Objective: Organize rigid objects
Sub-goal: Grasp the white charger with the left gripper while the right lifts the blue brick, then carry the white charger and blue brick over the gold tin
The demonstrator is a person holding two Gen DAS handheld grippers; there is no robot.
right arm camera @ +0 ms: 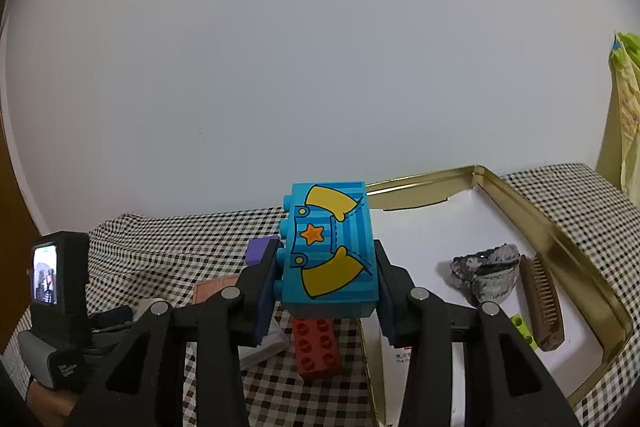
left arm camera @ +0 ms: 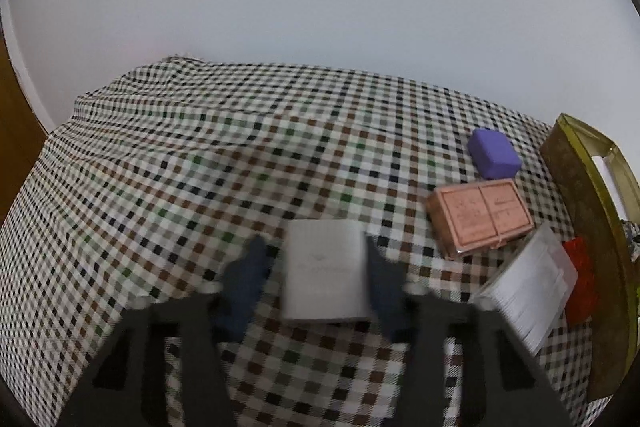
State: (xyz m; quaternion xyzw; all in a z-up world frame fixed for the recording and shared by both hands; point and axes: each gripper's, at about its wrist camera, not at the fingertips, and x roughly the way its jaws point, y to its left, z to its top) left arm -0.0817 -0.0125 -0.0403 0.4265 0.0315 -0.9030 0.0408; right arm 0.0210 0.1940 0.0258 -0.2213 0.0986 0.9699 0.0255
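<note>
Left gripper [left arm camera: 316,267] clamps the white flat box [left arm camera: 325,269]; pink tin [left arm camera: 480,217] nearby. Right gripper [right arm camera: 326,279] grips the blue printed brick [right arm camera: 330,247] beside the gold tray [right arm camera: 560,239].

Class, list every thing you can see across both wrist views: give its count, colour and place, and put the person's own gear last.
tablecloth: one, checked white, brown, black and green, covering the surface
tin tray: one, gold rim with white floor, at the right
white box: one, white, between the left gripper's fingers
pink box: one, pink, flat on the cloth
purple block: one, purple, beyond the pink box
clear case: one, clear and white, beside the tray
red brick: one, red, on the cloth by the tray
blue brick: one, blue with yellow shapes and an orange star, in the right gripper
grey lump: one, grey, in the tray
comb: one, brown, in the tray
green piece: one, lime, in the tray
left gripper: one, black, shut on the white box
right gripper: one, black, shut on the blue brick
</note>
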